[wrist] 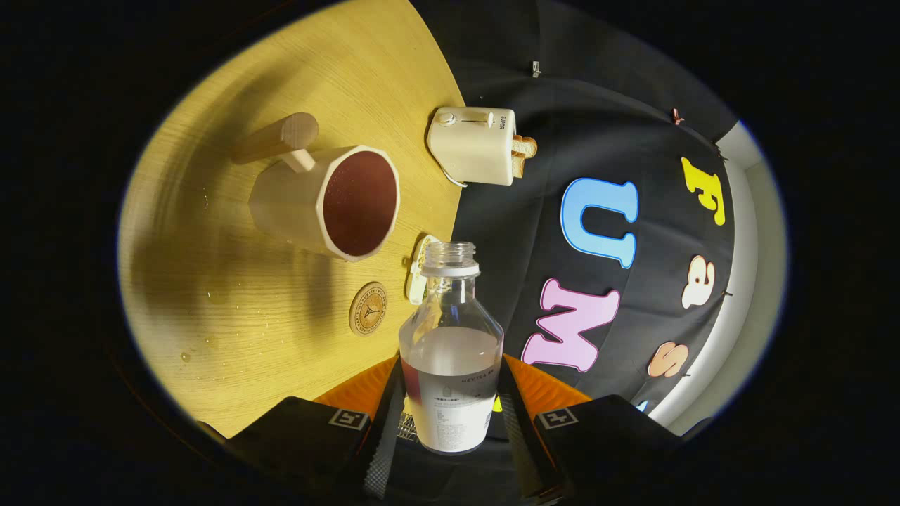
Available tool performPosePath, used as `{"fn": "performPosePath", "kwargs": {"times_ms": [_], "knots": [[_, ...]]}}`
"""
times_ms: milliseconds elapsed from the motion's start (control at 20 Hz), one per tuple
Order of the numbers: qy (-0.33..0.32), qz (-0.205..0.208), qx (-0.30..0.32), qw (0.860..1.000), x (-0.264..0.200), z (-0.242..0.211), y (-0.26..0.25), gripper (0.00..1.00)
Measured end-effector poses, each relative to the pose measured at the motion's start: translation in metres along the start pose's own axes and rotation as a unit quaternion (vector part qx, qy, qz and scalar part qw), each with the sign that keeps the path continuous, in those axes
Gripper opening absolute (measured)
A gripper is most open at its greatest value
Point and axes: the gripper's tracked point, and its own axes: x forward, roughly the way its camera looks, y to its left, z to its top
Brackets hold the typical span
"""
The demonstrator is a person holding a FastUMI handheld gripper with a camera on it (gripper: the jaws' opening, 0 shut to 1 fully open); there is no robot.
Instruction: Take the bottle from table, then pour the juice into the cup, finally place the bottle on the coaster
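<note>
My gripper [450, 407] is shut on a clear bottle [450, 351], both fingers pressing on its labelled lower body. The bottle has no cap and holds a cloudy pale liquid up to about its shoulder. The whole view is rolled sideways, so the table appears tilted. Beyond the bottle's mouth stands a cream faceted cup [327, 204] with a wooden handle; dark red juice shows inside it. A small round wooden coaster [368, 308] lies on the table between the cup and the bottle, just beside the bottle's shoulder.
A cream toaster [474, 144] with bread slices in it stands at the table's far edge past the cup. A small pale object [418, 277] lies right behind the bottle's neck. Some droplets dot the wooden table [232, 309] near the coaster.
</note>
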Motion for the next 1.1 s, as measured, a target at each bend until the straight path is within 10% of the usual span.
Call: {"fn": "performPosePath", "kwargs": {"times_ms": [1100], "knots": [[-0.011, -0.014, -0.060, 0.998, 0.0057, 0.0025, -0.0072, 0.71]]}}
